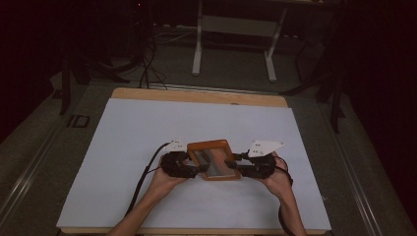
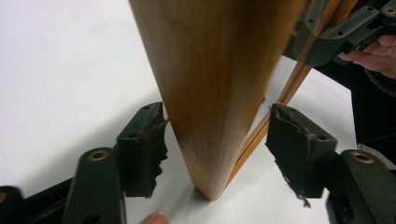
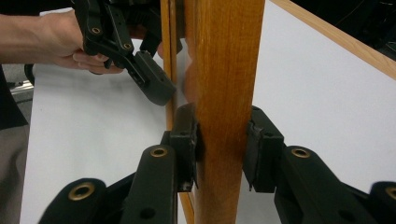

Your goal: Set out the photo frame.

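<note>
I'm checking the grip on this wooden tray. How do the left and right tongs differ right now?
The left tongs stand open, pads clear of the wooden tray rim between them; the right tongs are shut, pads pressed against the rim. Both straddle a tray side, on opposite sides.

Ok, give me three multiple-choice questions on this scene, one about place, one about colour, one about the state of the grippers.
1. Where is the wooden tray?
A. between the two grippers
B. at the far edge of the table
C. on the floor

2. What colour is the sheet on the table?
A. red
B. white
C. green

3. Which gripper clamps the tray's rim?
A. left gripper
B. right gripper
C. neither

Answers: 1 A, the high view shows a gripper at each end; 2 B, it is plain white; 3 B, its jaws press the wood, while the left jaws stand apart from it.
</note>
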